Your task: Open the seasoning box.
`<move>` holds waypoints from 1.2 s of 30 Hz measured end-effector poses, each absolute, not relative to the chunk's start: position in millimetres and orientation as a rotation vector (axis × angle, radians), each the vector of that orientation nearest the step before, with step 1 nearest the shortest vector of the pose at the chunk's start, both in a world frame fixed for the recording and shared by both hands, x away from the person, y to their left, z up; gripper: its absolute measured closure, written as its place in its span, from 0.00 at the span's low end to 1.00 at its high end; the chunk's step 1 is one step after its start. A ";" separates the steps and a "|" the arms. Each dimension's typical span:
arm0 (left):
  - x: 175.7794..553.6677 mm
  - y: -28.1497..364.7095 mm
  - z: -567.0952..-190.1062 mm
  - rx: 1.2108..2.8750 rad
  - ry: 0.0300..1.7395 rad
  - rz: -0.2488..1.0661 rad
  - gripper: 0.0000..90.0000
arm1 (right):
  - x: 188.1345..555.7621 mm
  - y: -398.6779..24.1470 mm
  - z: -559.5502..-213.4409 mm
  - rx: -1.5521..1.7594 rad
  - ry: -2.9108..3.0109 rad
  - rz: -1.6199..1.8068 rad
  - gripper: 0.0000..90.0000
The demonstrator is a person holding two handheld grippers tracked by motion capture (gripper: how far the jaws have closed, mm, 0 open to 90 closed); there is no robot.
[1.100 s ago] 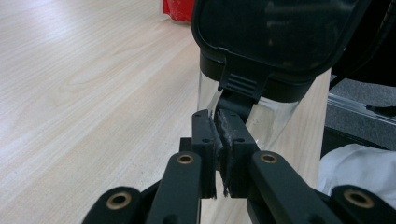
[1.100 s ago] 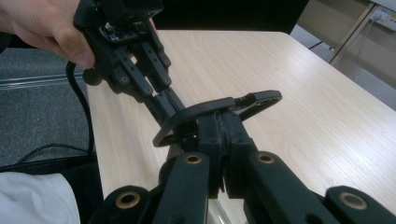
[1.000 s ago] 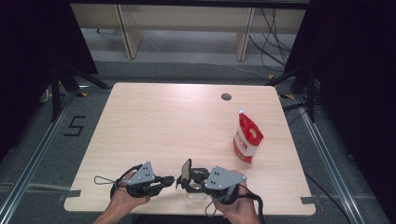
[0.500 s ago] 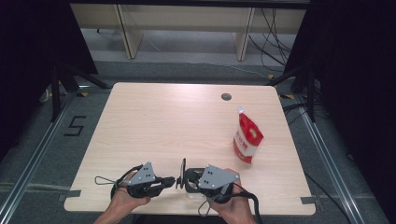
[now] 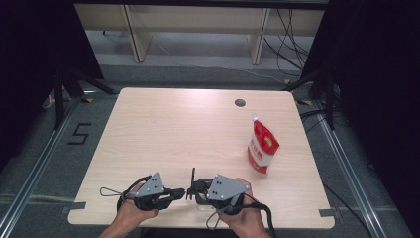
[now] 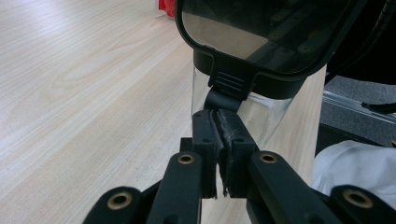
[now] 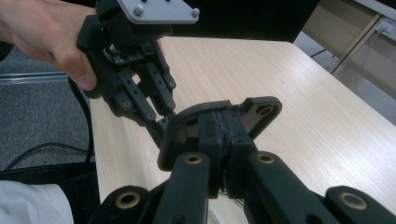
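Fingers: left (image 6: 219,154) clamp lid tab (image 6: 223,98) | right (image 7: 223,140) clamp black plastic lid (image 7: 219,122)

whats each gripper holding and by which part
Both hold the lid of a clear container. The left gripper is shut on the lid's latch tab; the right gripper is shut on the lid's black rim.

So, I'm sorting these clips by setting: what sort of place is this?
Probably a lab or recording studio: a bare wooden table with a cable hole, black curtains at both sides, and loose cables on the grey floor behind.
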State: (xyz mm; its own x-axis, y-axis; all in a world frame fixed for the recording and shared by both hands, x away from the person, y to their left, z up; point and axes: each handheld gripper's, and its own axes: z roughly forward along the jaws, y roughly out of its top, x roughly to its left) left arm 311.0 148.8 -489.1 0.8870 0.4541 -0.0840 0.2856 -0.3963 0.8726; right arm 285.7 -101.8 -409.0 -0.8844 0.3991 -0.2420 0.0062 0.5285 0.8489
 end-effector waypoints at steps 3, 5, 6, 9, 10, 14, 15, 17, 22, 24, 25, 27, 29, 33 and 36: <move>310.8 147.6 -489.3 2.013 0.528 0.199 0.94 | 285.0 -101.2 -409.0 0.334 2.371 1.310 0.99; 310.4 147.5 -489.4 2.017 0.525 0.193 0.94 | 285.5 -100.9 -408.9 0.335 2.368 1.313 0.99; 310.5 147.6 -489.4 2.019 0.522 0.194 0.94 | 285.5 -100.9 -409.0 0.336 2.368 1.313 0.99; 311.9 148.1 -489.0 2.019 0.504 0.205 0.94 | 285.3 -102.0 -408.7 0.337 2.360 1.308 0.98; 311.7 148.5 -489.0 2.020 0.503 0.205 0.94 | 285.3 -103.1 -408.0 0.343 2.362 1.312 0.98; 310.1 148.8 -488.7 2.012 0.536 0.195 0.92 | 287.1 -110.7 -405.8 0.368 2.348 1.315 0.97; 310.0 149.0 -488.4 2.017 0.536 0.197 0.92 | 287.6 -113.1 -405.3 0.370 2.344 1.317 0.97; 308.7 148.9 -488.8 2.012 0.538 0.175 0.88 | 288.4 -118.8 -404.8 0.386 2.331 1.320 0.95; 303.8 153.8 -489.9 2.011 0.560 0.159 0.78 | 290.2 -137.8 -406.8 0.446 2.296 1.327 0.88; 302.1 155.8 -490.3 2.005 0.582 0.145 0.71 | 290.9 -148.1 -409.1 0.500 2.287 1.327 0.85; 302.1 157.2 -490.0 2.022 0.555 0.151 0.70 | 291.9 -153.2 -410.7 0.515 2.277 1.322 0.83; 297.0 155.3 -490.6 2.012 0.570 0.135 0.66 | 293.2 -163.4 -414.4 0.547 2.270 1.309 0.79; 294.9 154.9 -490.6 2.028 0.560 0.150 0.61 | 293.8 -173.3 -418.9 0.598 2.259 1.306 0.73; 294.8 154.3 -491.0 2.032 0.570 0.145 0.53 | 294.7 -191.6 -428.0 0.680 2.243 1.316 0.63; 294.4 152.1 -492.4 2.020 0.615 0.116 0.44 | 292.4 -204.2 -436.1 0.754 2.220 1.320 0.60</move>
